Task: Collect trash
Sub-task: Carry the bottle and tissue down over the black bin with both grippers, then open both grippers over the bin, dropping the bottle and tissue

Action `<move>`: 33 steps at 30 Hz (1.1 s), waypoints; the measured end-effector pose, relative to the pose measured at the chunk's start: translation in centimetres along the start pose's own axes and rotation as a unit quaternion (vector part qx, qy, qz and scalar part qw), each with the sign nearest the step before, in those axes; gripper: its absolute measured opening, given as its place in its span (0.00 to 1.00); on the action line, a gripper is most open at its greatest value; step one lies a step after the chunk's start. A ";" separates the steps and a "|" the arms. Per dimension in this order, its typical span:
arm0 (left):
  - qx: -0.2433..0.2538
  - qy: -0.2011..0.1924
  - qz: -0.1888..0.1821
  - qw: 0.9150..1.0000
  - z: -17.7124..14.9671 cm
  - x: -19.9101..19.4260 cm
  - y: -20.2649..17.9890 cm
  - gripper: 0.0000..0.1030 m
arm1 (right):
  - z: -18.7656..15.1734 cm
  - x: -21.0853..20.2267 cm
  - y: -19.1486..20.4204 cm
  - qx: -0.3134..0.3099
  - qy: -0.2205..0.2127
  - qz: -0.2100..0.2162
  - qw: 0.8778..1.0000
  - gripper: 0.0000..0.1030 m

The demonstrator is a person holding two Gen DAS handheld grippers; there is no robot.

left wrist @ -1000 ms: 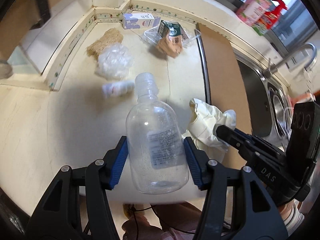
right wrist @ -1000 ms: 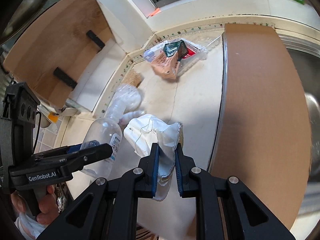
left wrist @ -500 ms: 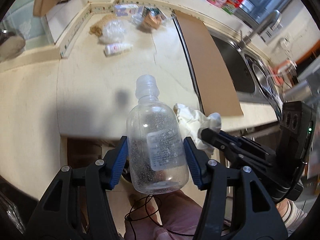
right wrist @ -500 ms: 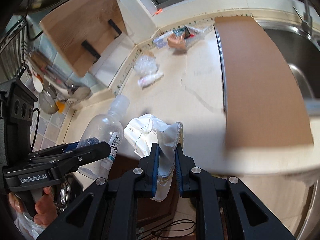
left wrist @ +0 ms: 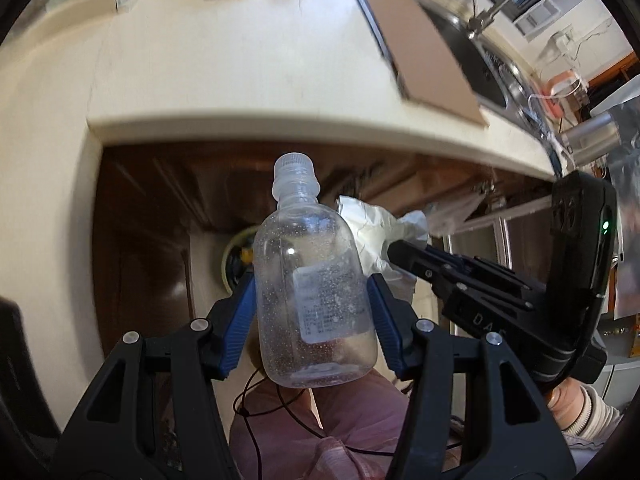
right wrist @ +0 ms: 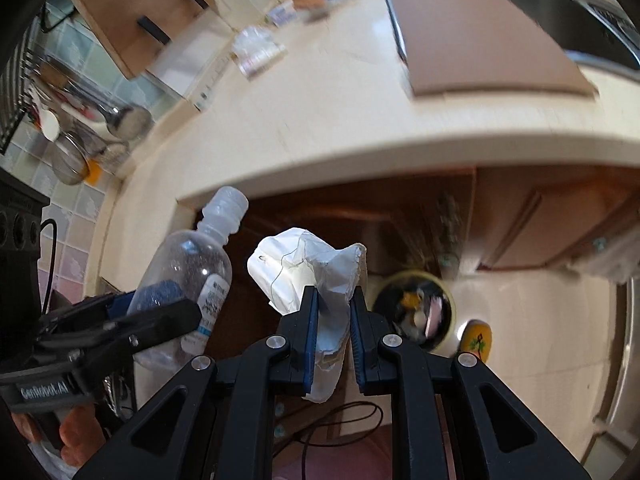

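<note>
Left wrist view: my left gripper [left wrist: 312,312] tilts steeply down past the counter edge [left wrist: 280,124], blue pads pinching the clear plastic bottle [left wrist: 312,292] at its body, neck pointing away from me. My right gripper [right wrist: 334,320] angles down beside it, jaws pressed on the crumpled white wrapper [right wrist: 308,268]. Beyond both, on the floor, I see a round bin [right wrist: 416,312] holding scraps.
</note>
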State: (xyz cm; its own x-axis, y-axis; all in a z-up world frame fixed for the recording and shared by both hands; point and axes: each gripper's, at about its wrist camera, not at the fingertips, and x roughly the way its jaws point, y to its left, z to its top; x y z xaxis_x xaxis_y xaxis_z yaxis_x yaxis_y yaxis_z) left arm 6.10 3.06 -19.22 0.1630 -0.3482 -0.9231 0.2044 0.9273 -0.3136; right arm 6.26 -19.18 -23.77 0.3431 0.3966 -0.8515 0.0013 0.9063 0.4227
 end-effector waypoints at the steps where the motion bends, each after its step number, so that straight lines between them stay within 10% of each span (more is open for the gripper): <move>1: -0.003 0.009 0.001 1.000 -0.7 0.9 0.1 0.51 | -0.8 0.5 -0.3 0.002 0.007 -0.005 1.000 0.14; 29: -0.113 0.101 0.059 0.987 -7.3 33.5 12.1 0.52 | -8.5 29.5 -15.1 0.075 0.157 -0.056 0.983 0.15; 33: -0.133 0.107 0.051 0.984 -7.3 37.1 13.6 0.54 | -8.2 34.6 -17.1 0.079 0.173 -0.056 0.980 0.27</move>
State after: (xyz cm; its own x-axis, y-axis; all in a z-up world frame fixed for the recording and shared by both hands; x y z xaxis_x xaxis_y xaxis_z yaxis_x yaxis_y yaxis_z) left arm 7.84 3.71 -59.35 -0.0433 -0.2410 -0.9696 -0.0660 0.9690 -0.2379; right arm 10.37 -19.79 -63.03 -0.0076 0.3463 -0.9381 0.1756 0.9240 0.3397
